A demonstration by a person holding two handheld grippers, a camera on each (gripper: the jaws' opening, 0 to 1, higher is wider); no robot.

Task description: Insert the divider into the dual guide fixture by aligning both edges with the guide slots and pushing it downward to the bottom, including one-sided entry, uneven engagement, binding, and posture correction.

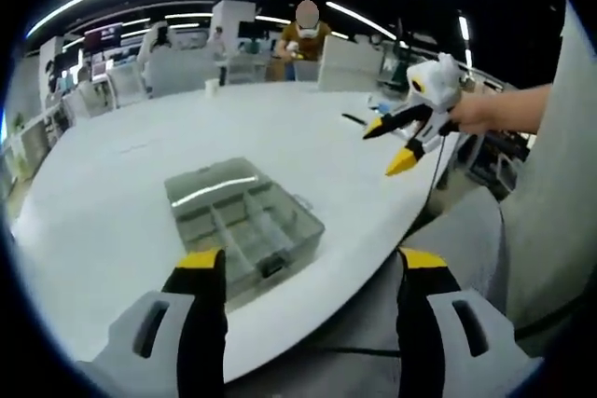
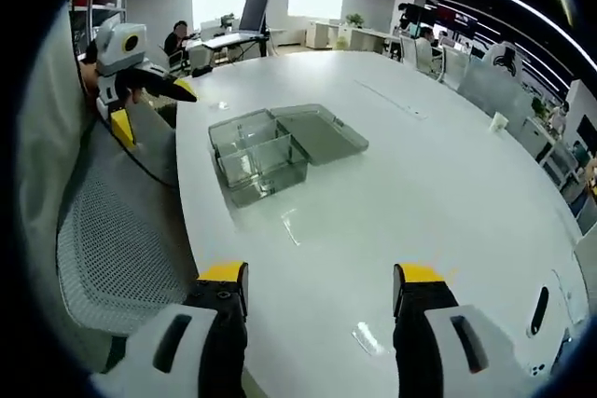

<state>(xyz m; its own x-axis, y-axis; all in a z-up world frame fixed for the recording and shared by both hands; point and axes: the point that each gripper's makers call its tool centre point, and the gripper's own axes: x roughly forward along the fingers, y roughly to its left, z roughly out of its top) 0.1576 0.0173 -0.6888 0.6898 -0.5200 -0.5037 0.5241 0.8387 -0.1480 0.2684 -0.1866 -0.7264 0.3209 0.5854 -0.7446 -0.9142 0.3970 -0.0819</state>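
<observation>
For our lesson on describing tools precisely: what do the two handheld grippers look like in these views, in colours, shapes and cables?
The left gripper has two black jaws capped with yellow tips, rising from pale grey housings with slot-shaped openings. The right gripper is built the same way. Seen from the left gripper view, the right gripper has a white body, black jaws ending in pointed yellow tips, and a thin dark cable hanging below it.

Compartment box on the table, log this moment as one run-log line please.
compartment box: lid open, on white table | left gripper: open, empty, off the box | right gripper: open, empty | divider: not identifiable
</observation>
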